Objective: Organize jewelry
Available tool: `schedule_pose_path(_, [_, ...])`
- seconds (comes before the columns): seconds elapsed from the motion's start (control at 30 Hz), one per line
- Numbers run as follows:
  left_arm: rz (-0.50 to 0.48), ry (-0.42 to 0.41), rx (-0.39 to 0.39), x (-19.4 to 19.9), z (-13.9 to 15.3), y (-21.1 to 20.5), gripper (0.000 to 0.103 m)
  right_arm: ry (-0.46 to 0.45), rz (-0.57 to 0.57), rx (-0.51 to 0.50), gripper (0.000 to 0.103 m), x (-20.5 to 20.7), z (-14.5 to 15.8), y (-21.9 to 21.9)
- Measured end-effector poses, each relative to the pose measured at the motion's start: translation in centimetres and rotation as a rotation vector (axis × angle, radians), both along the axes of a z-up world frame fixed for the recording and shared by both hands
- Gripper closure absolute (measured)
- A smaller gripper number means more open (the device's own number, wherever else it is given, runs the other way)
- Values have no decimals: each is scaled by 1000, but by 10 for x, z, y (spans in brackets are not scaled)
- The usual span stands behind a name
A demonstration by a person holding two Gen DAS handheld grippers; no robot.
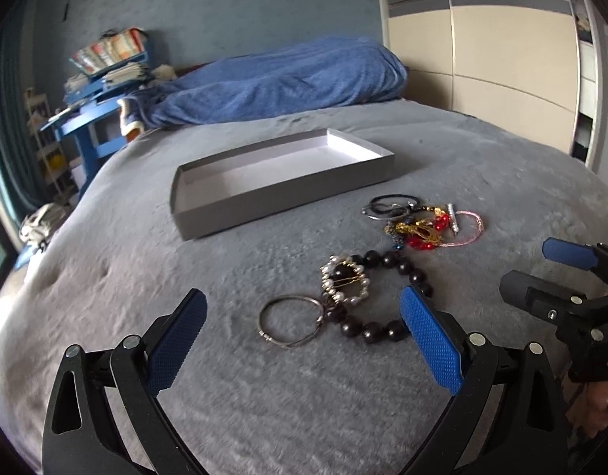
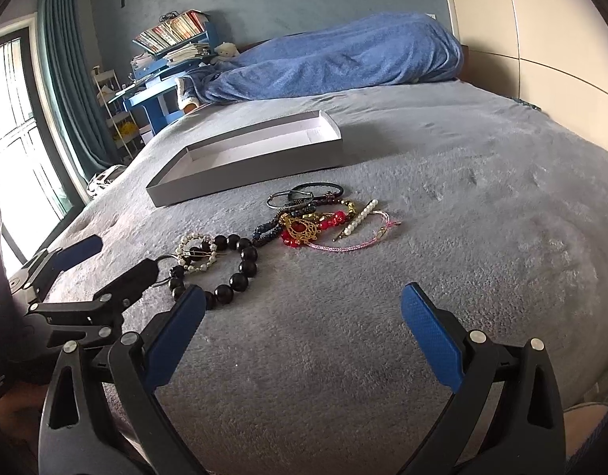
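An empty shallow grey box (image 1: 280,202) (image 2: 244,176) lies on the grey bed cover. In front of it sits a tangle of jewelry (image 1: 420,229) (image 2: 311,225): red beads, a gold piece, a pink cord bracelet (image 2: 343,246), dark hoops (image 2: 311,192). Nearer lie a black bead bracelet (image 1: 383,330) (image 2: 242,273), a pearl ring (image 1: 345,281) (image 2: 197,253) and a silver bangle (image 1: 290,320). My left gripper (image 1: 302,293) (image 2: 118,257) is open just short of the bangle and beads. My right gripper (image 2: 304,291) (image 1: 537,269) is open over bare cover, right of the pile.
A rolled blue blanket (image 1: 284,79) lies across the head of the bed. A blue desk stacked with books (image 1: 94,91) stands at the far left, a window with a teal curtain (image 2: 62,79) beside it. A cream wardrobe (image 1: 482,59) fills the right side.
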State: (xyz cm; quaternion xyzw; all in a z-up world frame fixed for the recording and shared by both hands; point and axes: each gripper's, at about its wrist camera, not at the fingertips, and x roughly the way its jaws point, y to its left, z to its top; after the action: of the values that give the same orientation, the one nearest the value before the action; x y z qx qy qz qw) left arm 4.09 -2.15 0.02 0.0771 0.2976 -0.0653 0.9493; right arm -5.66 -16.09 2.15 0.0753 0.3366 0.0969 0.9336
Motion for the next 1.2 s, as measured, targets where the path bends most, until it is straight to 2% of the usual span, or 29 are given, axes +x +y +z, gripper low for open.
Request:
schedule_pose_path(0.17, [-37, 54, 47, 17, 0, -6, 6, 11, -8, 13, 5, 2, -1, -3])
schedule_pose_path(0.3, [-45, 75, 30, 31, 2, -3, 9, 19, -10, 22, 5, 4, -2, -3])
schedule_pose_path(0.37, [-58, 97, 28, 41, 1, -4, 22, 19, -8, 20, 5, 4, -3, -3])
schedule_pose_path(0.43, [-76, 134, 16, 49, -3, -4, 40, 21, -7, 19, 5, 5, -4, -3])
schedule_pose_path(0.57, [-113, 191, -17, 61, -13, -6, 62, 28, -7, 19, 5, 6, -5, -3])
schedule_pose_path(0.63, [-132, 212, -40, 64, -16, -7, 90, 29, -7, 19, 5, 6, -5, -2])
schedule_pose_path(0.87, [-175, 168, -102, 56, -7, -5, 93, 38, 8, 9, 5, 8, -7, 2])
schedule_pose_path(1.2, [-72, 120, -196, 49, 14, 38, 93, 105, 102, 14, 5, 15, -10, 22])
